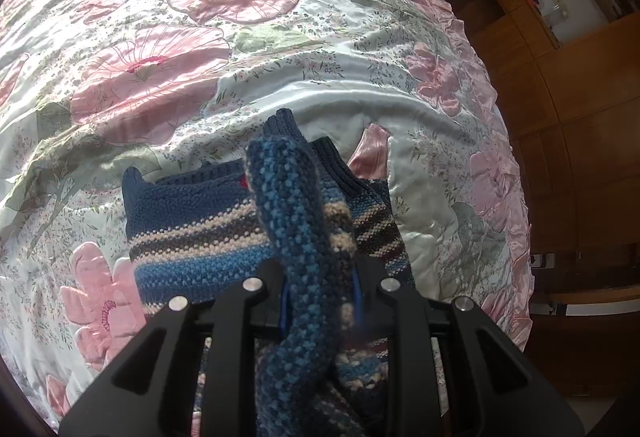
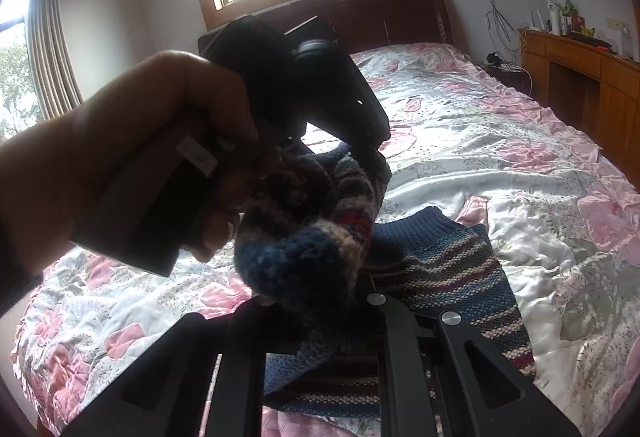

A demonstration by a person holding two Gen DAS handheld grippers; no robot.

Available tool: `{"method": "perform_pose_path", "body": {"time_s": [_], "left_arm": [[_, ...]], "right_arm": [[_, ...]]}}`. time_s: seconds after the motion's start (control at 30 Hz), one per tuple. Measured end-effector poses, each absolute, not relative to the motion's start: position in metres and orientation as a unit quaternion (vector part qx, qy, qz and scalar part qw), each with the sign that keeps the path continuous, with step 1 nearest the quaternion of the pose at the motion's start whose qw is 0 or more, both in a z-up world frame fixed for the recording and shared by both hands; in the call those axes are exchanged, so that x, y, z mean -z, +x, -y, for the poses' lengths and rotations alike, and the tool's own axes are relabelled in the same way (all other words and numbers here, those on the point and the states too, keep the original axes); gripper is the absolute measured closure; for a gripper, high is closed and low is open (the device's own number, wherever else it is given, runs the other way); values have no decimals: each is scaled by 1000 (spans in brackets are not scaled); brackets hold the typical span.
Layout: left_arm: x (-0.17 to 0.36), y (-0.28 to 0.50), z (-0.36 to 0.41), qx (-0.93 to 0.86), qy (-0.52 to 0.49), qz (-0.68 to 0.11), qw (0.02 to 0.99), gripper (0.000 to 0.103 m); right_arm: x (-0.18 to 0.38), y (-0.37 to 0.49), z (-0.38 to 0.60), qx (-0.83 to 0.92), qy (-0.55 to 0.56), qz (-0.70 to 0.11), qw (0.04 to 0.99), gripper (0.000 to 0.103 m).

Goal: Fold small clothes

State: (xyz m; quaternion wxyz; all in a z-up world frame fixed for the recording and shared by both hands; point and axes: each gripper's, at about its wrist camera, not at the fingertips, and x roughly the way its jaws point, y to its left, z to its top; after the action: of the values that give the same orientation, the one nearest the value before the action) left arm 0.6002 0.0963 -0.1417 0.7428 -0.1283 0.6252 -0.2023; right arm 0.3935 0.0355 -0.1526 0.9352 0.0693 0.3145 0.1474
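Both grippers, left (image 1: pixel 320 289) and right (image 2: pixel 320 301), clamp the lifted sweater (image 1: pixel 200 237) edge. Risk: bulky knit slips out, spoiling the fold.

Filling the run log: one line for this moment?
left gripper: shut on sweater | right gripper: shut on sweater | bedspread: beneath

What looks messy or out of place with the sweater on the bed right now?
The striped sweater is only partly flat on the quilt. One stretch of it is lifted and bunched between the left gripper and the right gripper, twisted into a thick roll rather than a neat fold. Nothing looks damaged.
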Motion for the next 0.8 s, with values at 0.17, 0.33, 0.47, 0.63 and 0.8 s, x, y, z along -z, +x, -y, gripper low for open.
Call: {"method": "perform_pose_path", "body": {"time_s": [0.17,0.33,0.47,0.63,0.8], "left_arm": [[146,600,-82,202,-128,-625,743,83],[151,602,-70,195,-124,-624,746,83],[157,603,-59,189,-122,-623,749,83],[173,604,-44,182,-111,-627,749,83],[193,601,-25,173,-90,-632,750,83]], "right_arm": [[156,395,-20,-144,77,-318,934,91],[160,398,-6,-140,86,-324,932,91],[168,401,9,-136,95,-331,929,91],[188,404,32,-145,113,-353,918,91],[216,411,62,-170,169,-383,892,90]]}}
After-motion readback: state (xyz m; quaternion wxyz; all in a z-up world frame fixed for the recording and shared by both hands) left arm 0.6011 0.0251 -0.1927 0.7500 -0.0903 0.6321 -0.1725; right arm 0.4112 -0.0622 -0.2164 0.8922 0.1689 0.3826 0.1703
